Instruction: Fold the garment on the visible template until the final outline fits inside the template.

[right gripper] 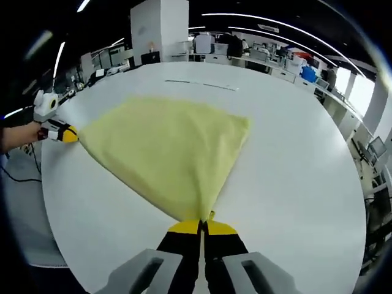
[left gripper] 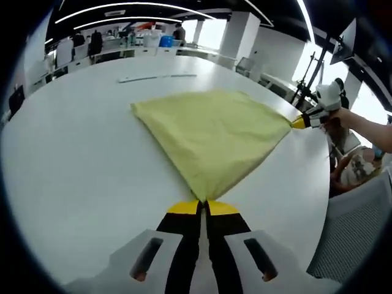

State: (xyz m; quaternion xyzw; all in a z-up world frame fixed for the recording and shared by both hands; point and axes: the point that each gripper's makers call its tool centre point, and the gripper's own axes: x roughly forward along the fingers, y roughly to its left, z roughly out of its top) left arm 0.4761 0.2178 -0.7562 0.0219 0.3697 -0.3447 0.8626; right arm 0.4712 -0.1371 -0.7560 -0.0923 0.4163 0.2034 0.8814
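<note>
I pinch one corner of the yellow garment (left gripper: 211, 138) in the left gripper (left gripper: 204, 207) and another in the right gripper (right gripper: 203, 225), stretching it taut over the white table (left gripper: 79, 159); mid-fold, next I likely lay it flat.

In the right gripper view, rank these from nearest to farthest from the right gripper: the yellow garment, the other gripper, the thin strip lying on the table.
1. Yellow garment, pinched in the right gripper.
2. Left gripper, far left, gripping the garment's other corner.
3. Thin strip, beyond the garment, across the table.
</note>
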